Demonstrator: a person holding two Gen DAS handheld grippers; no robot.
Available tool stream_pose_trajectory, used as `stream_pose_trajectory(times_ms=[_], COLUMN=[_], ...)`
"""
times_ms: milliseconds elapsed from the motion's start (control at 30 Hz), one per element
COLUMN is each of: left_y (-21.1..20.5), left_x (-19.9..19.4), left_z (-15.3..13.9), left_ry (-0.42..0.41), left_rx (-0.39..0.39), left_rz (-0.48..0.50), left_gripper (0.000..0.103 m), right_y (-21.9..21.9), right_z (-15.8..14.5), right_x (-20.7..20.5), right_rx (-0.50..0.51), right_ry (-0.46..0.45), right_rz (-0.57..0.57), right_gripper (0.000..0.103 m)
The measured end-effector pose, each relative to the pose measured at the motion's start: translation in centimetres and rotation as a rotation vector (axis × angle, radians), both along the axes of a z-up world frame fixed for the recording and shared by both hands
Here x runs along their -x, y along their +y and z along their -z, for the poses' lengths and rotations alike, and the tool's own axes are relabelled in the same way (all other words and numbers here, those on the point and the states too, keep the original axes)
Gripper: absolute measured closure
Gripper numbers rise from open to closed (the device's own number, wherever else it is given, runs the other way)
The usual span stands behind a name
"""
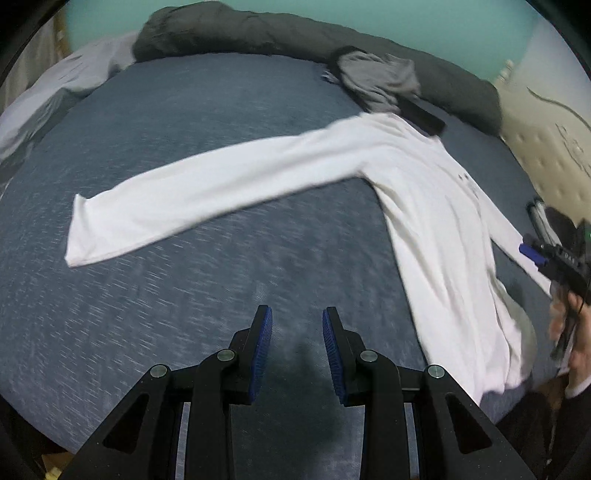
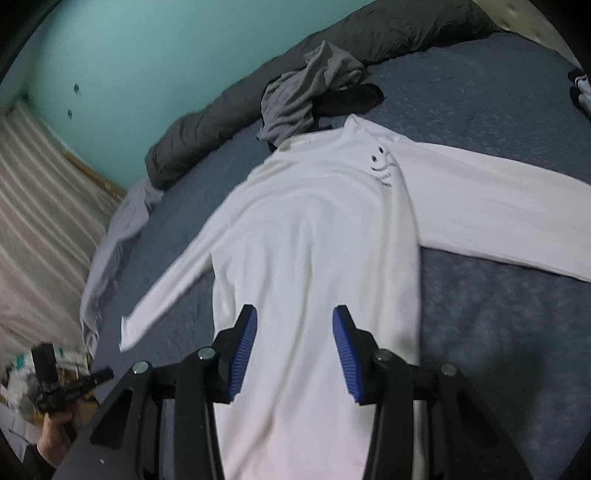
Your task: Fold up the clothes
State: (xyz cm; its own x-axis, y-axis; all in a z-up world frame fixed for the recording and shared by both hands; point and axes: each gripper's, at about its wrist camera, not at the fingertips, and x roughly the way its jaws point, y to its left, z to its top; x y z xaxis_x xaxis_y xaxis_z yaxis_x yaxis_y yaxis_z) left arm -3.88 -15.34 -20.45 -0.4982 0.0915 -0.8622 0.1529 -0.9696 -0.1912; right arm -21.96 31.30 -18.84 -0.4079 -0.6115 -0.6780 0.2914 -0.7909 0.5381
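Observation:
A white long-sleeved shirt lies spread front up on the blue bed cover, with one sleeve stretched out to the left. My left gripper hovers open over bare cover, near the shirt's hem side, with nothing between its blue pads. In the right wrist view the shirt's body fills the middle, with a small smiley print by the collar. My right gripper stands open above the lower torso and pinches no cloth. One of its blue pads shows at the shirt's far edge.
A crumpled grey garment and a black piece lie just beyond the collar. A rolled dark grey duvet runs along the teal wall. A pale pillow lies at one end of the bed and a cream headboard stands at the other. A person's hand shows at lower left.

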Motion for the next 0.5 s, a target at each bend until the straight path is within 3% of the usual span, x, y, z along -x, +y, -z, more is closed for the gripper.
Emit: stream_pose_trajectory(times_ms=[267, 500], left_y=[4.6, 8.7], left_x=[-1.6, -2.6], left_z=[0.5, 0.6], left_ry=[-0.003, -0.005], left_rx=[-0.036, -0.049], left_rz=[0.094, 0.175], left_gripper=[0.072, 0.072], right_y=[3.1, 6.0], right_z=[0.5, 1.6], right_x=[-5.3, -8.9], right_rx=[-0.177, -0.194], right_ry=[-0.077, -0.138], right_rz=[-0.112, -0.106], right_gripper=[0.060, 0.060])
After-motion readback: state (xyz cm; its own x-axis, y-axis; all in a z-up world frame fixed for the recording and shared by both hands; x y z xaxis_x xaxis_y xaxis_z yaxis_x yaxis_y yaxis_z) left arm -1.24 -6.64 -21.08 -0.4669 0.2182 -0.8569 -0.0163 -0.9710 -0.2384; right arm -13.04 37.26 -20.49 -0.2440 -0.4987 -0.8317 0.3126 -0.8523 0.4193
